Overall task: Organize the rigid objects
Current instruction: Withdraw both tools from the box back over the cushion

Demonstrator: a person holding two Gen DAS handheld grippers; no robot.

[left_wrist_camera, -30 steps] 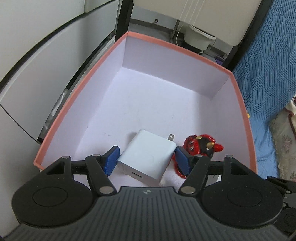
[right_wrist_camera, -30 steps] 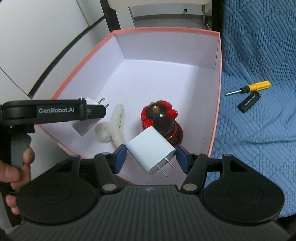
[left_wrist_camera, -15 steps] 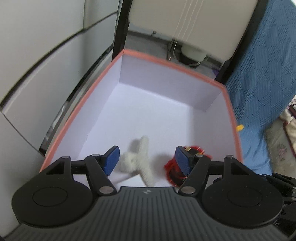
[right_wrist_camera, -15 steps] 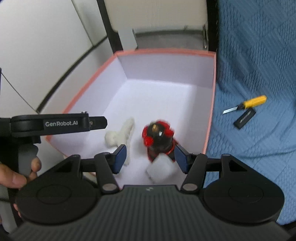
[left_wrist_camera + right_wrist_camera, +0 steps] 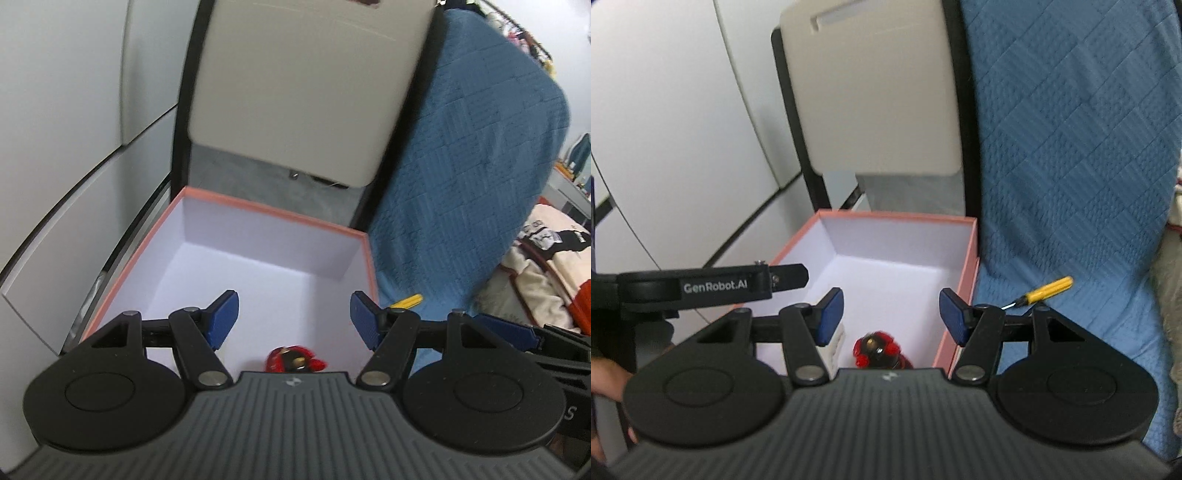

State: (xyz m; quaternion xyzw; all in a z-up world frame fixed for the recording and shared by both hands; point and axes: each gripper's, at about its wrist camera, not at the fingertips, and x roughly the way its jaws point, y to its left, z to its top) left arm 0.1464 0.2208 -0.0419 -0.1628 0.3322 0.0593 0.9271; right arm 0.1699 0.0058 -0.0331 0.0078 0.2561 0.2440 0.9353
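I've got both claws spread and empty, left claw (image 5: 291, 317) and right claw (image 5: 888, 314), angled down over the pink box (image 5: 960, 314)

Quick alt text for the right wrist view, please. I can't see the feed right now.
The right tongs hang open and empty above a pink-rimmed box holding a red and black toy and a white charger. A yellow screwdriver lies outside on the blue quilt.
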